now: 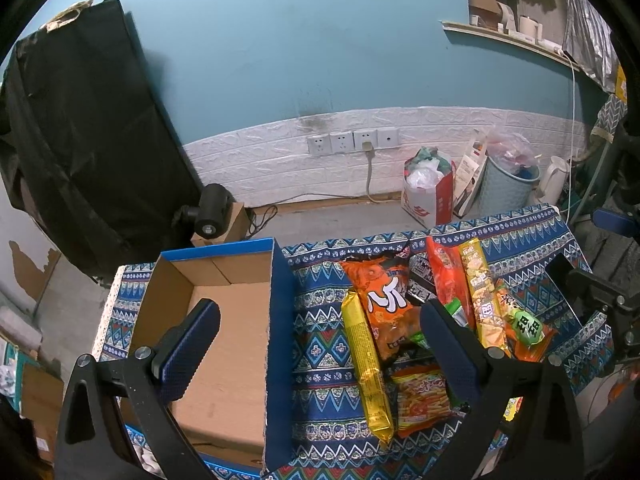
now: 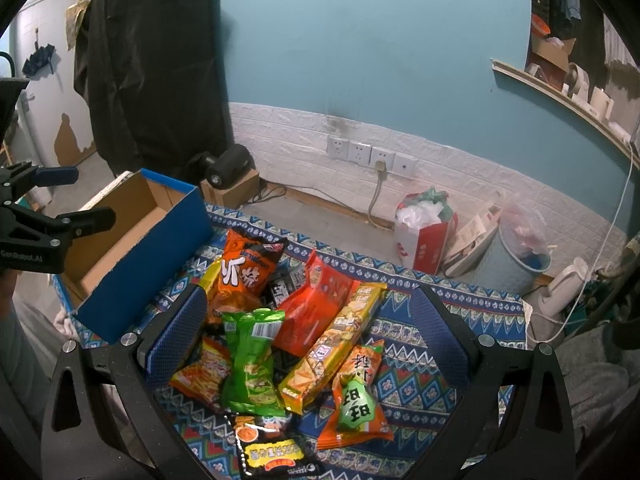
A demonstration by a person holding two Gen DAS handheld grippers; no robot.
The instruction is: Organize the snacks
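A patterned cloth (image 2: 432, 364) covers the table. On its left stands a blue box (image 1: 224, 344), cardboard inside and empty, so by my reading nothing is sorted yet. The whole snack pile (image 2: 288, 340) lies loose on the cloth to the box's right: an orange bag (image 2: 244, 276), red bag (image 2: 316, 312), green bag (image 2: 252, 364), yellow pack (image 2: 332, 348) and smaller packets. The left gripper (image 1: 320, 328) hangs spread wide over the box's right wall, holding nothing. The right gripper (image 2: 308, 320) hangs equally released above the pile, touching nothing.
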